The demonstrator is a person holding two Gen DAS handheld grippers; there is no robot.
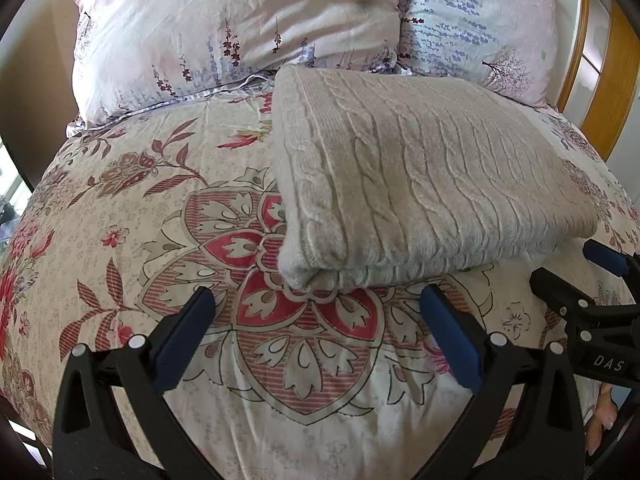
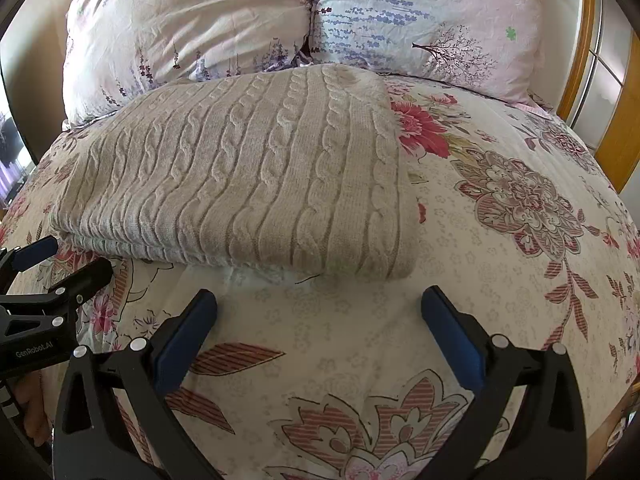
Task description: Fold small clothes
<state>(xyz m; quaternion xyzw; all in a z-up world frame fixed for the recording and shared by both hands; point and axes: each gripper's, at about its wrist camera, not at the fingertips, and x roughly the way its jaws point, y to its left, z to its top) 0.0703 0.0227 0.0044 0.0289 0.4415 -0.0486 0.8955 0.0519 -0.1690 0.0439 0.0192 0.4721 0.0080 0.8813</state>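
Observation:
A beige cable-knit sweater (image 1: pixel 420 176) lies folded into a thick rectangle on the floral bedspread (image 1: pixel 120 208); the right wrist view shows the sweater (image 2: pixel 248 184) left of centre. My left gripper (image 1: pixel 318 296) stands open just in front of the sweater's near left corner, nothing between its blue pads. My right gripper (image 2: pixel 318 296) is open too, a short way before the sweater's near edge, empty. The right gripper (image 1: pixel 580 268) shows at the right edge of the left wrist view, and the left gripper (image 2: pixel 64 260) at the left edge of the right wrist view.
Two flowered pillows (image 1: pixel 240 28) (image 2: pixel 420 20) lie at the head of the bed behind the sweater. A wooden frame (image 1: pixel 612 80) stands at the far right. The bedspread (image 2: pixel 500 240) stretches bare to the sweater's right. A hand (image 1: pixel 600 420) holds the right gripper's handle.

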